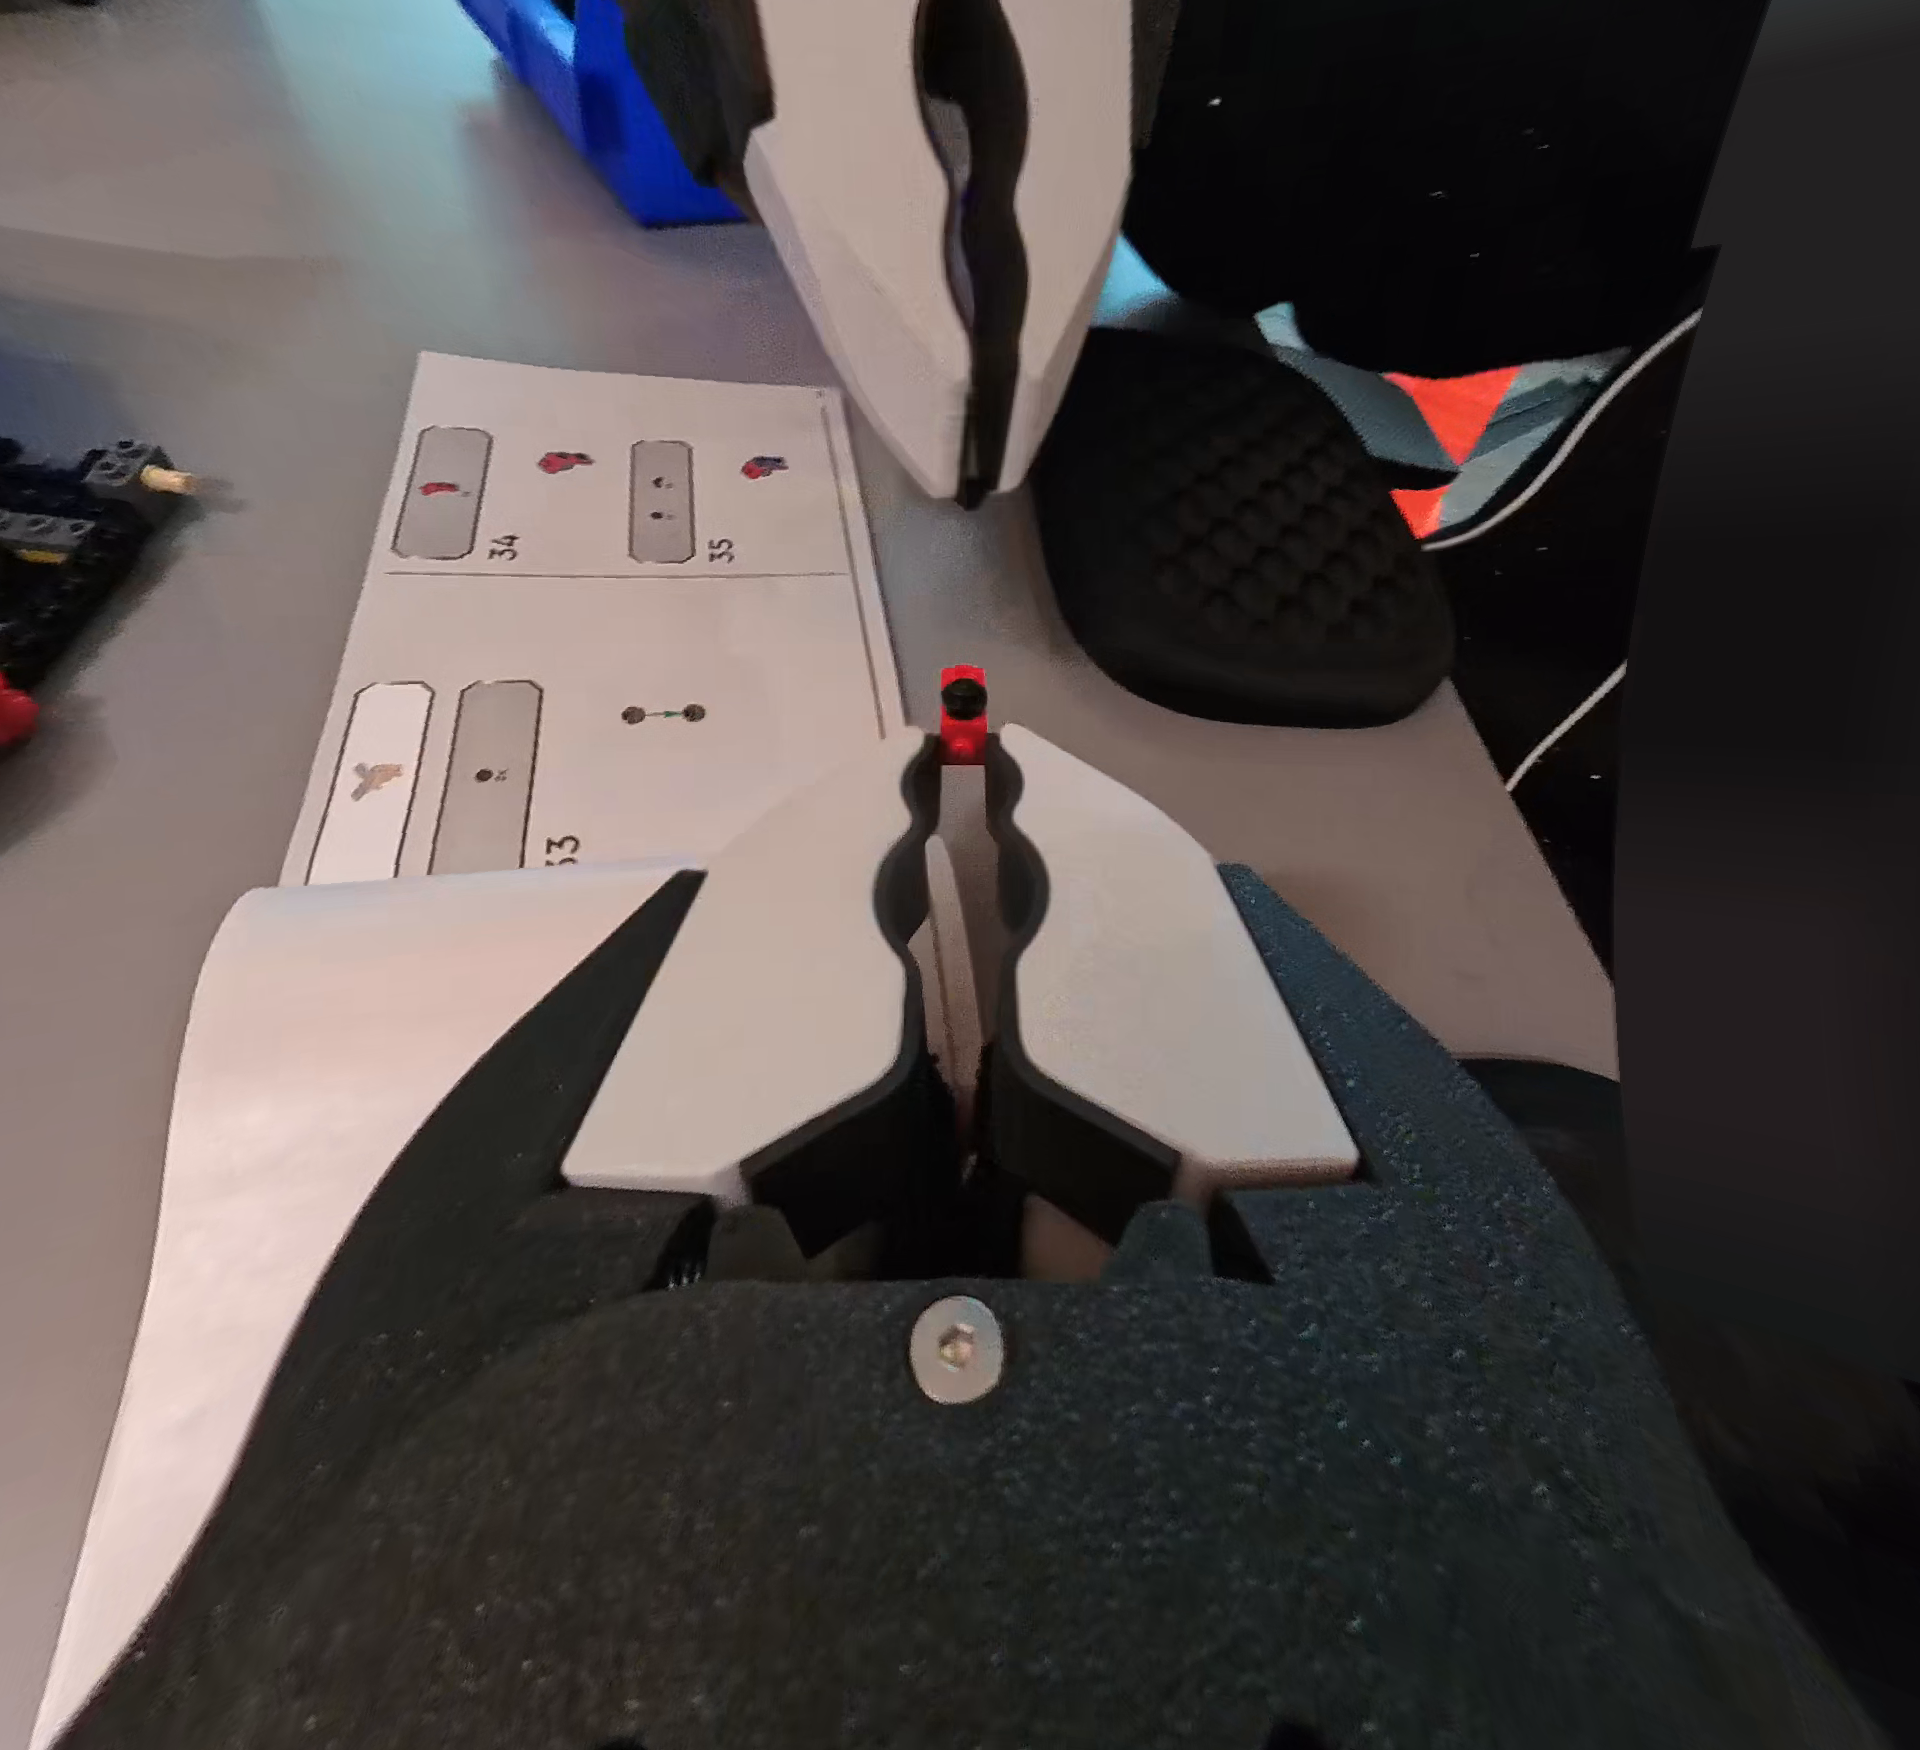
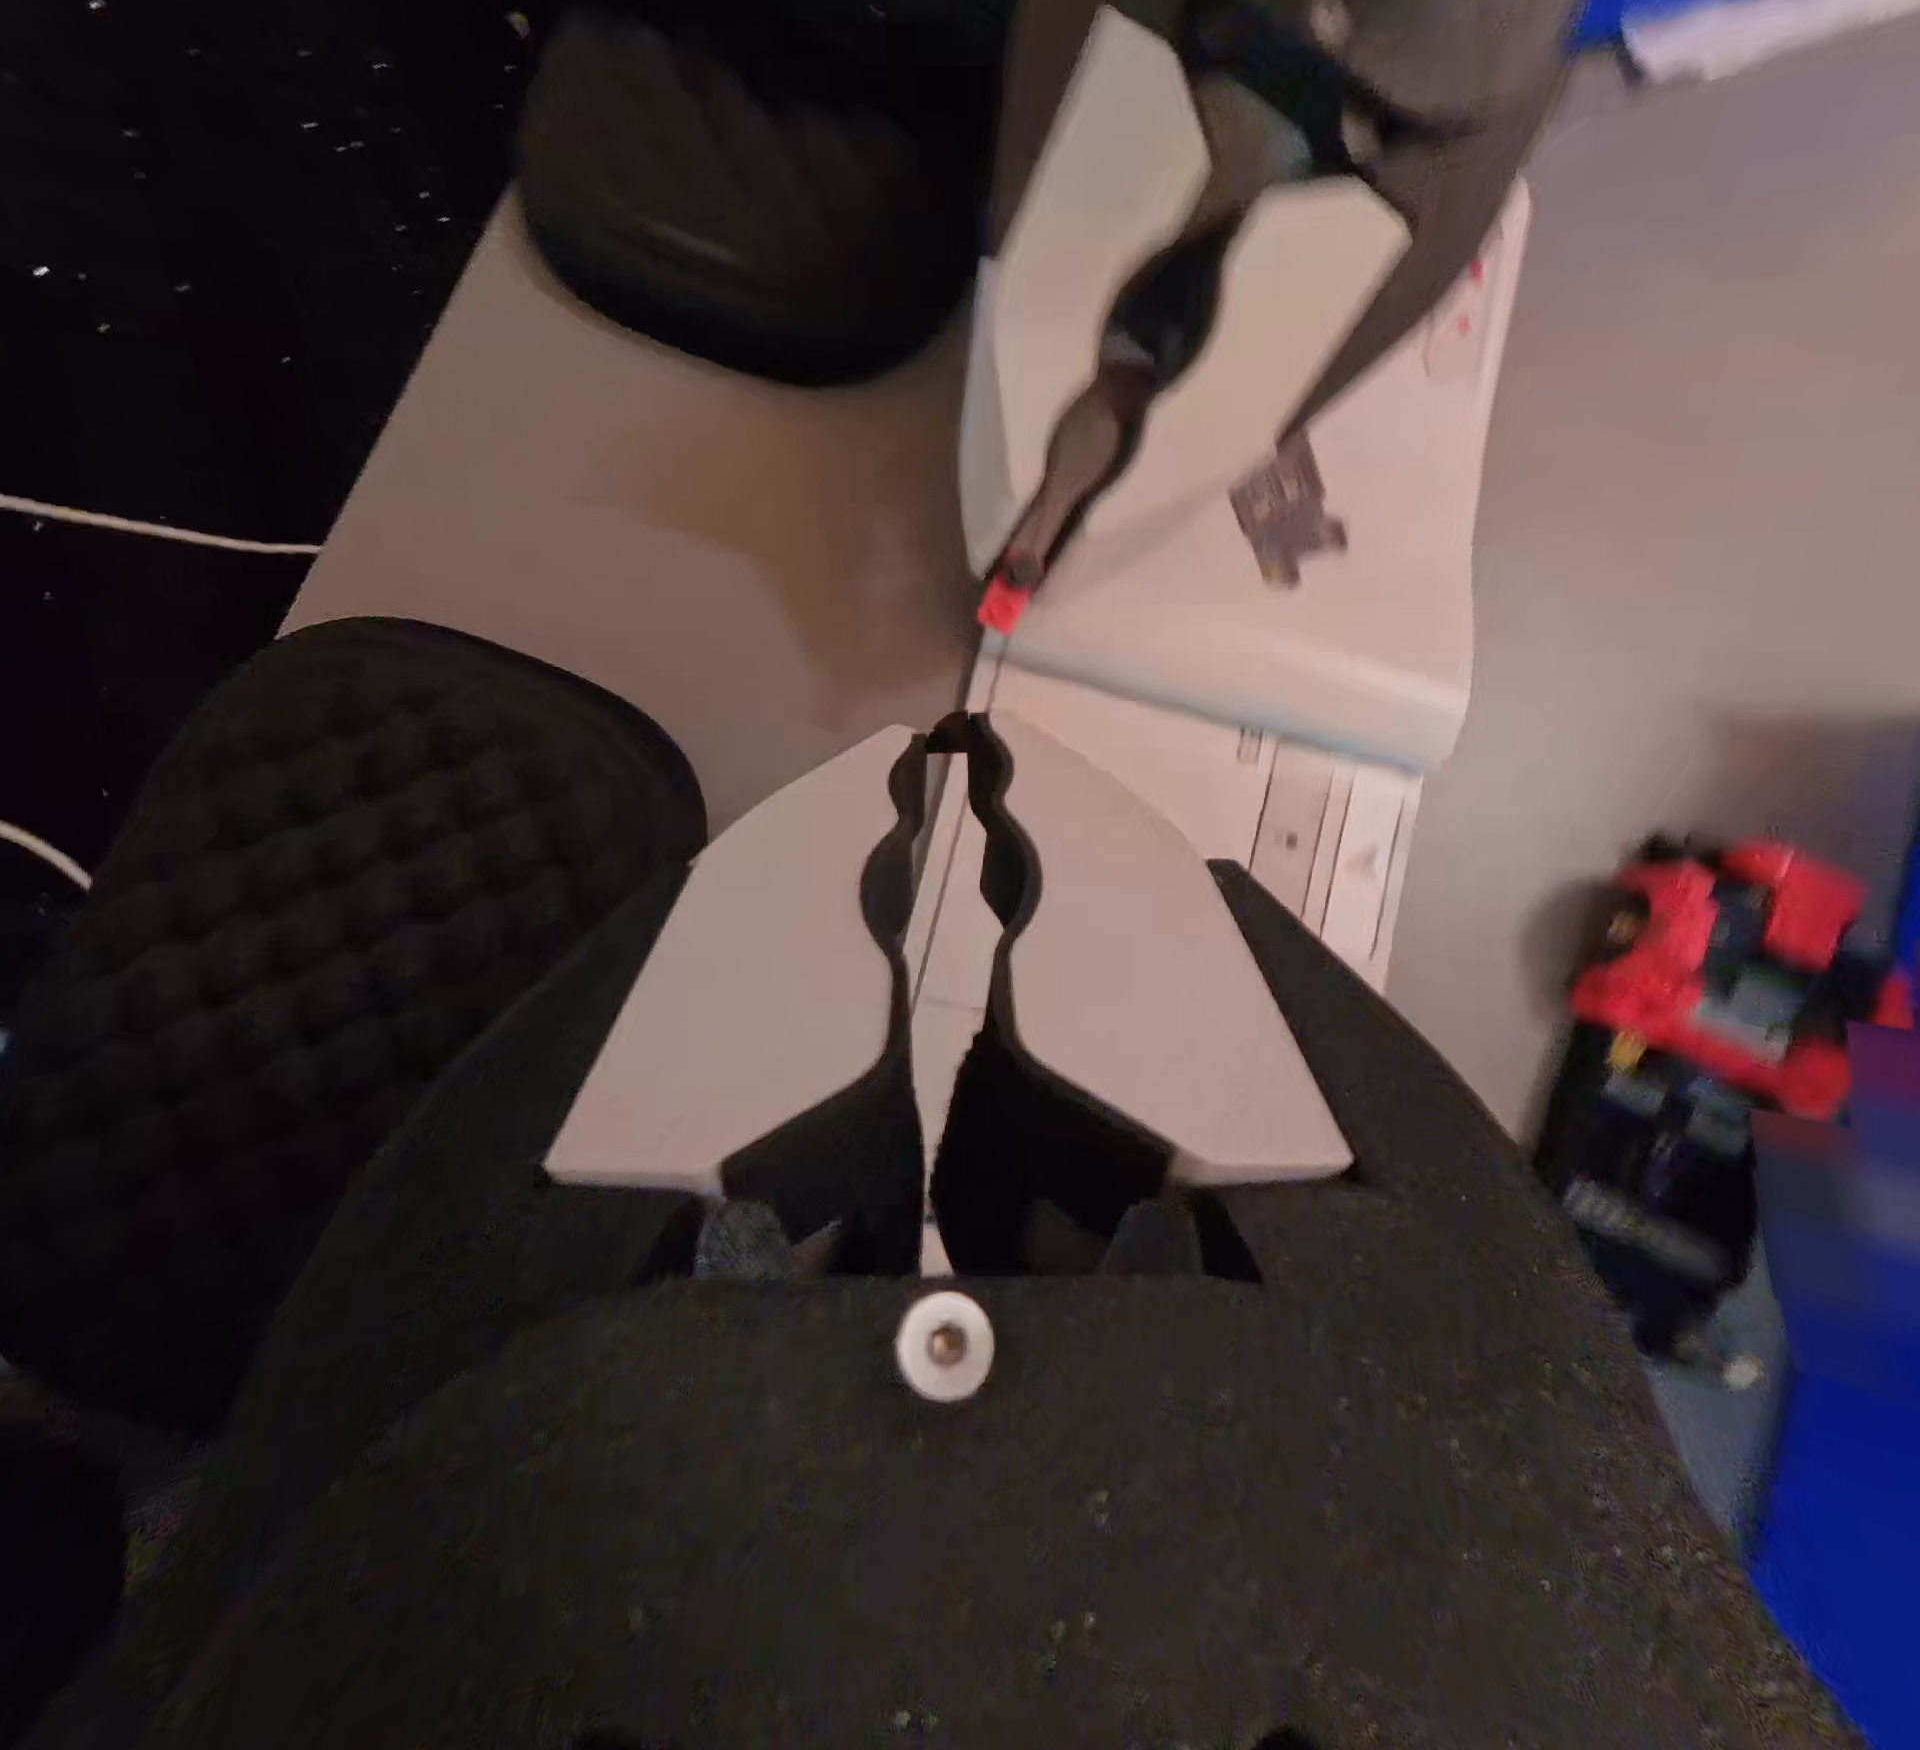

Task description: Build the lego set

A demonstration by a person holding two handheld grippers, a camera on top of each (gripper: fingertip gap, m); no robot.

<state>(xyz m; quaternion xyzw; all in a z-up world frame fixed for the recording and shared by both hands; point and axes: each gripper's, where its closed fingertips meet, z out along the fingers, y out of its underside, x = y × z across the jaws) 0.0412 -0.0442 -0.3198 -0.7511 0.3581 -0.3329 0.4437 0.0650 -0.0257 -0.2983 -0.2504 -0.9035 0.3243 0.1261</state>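
My left gripper (image 1: 961, 753) is shut on a small red lego piece (image 1: 962, 732) with a black pin (image 1: 964, 692) stuck in its top, held just above the table. My right gripper (image 1: 971, 487) comes down from above, its tips a short way beyond the red piece, not touching it. In the right wrist view my right gripper (image 2: 961, 736) is nearly closed on a small black piece (image 2: 951, 730). The left gripper (image 2: 1023, 557) faces it with the red piece (image 2: 1004, 607) at its tip. The part-built red and black model (image 2: 1725, 973) sits on the table to the side; it also shows in the left wrist view (image 1: 62, 537).
The open instruction booklet (image 1: 623, 620) lies flat under both grippers. A black textured pad (image 1: 1236, 537) lies at the table's edge next to it. A blue bin (image 1: 540, 38) stands behind the right gripper. A chair with orange trim (image 1: 1455, 422) is past the edge. The tips of one gripper are about 5 cm away from the tips of the other.
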